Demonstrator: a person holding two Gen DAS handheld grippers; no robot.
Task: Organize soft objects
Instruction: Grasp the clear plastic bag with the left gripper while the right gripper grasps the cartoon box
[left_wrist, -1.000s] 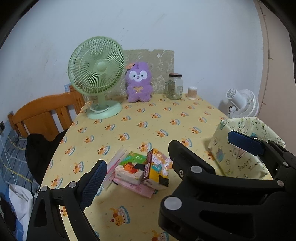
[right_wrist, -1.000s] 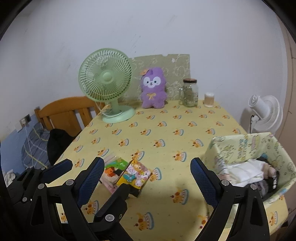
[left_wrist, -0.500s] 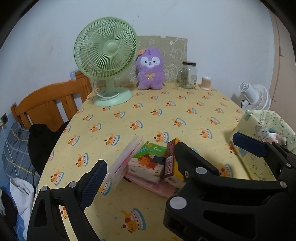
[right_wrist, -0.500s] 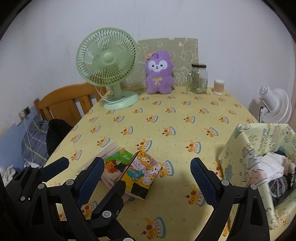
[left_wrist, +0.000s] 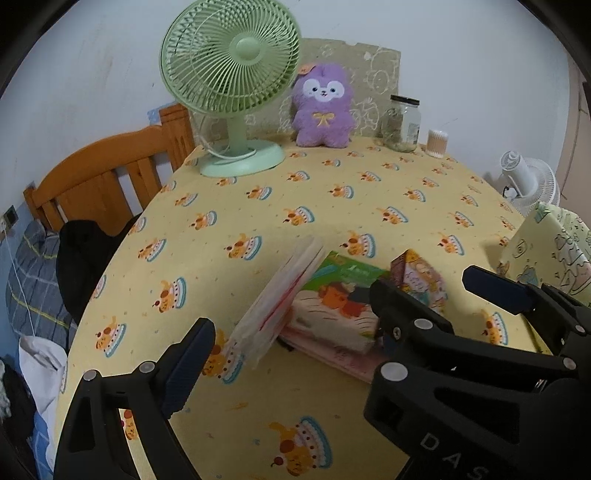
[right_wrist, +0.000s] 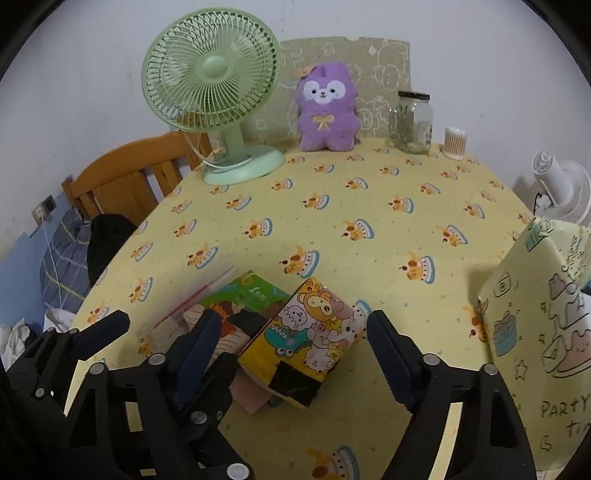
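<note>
The work looks to be somewhere in the middle, with several packs not yet put away. A small heap of soft tissue packs lies on the yellow tablecloth near its front edge: a yellow cartoon pack leans on the right of the heap, a green pack lies beside it, a clear sleeve of tissues tilts up on the left, and a pink pack lies flat underneath. At the right edge stands the patterned fabric bin; its inside is out of sight in both views, so how much it already holds cannot be told. The right gripper has its jaws either side of the yellow cartoon pack; they have just been closing but stand apart from it, not yet pressing. The left gripper is spread wide around the green pack and the sleeve, gripping nothing. What seems left is to take each pack and set it into the bin. The purple plush at the back, beside the green fan, may also belong to the job, though that is uncertain.
</note>
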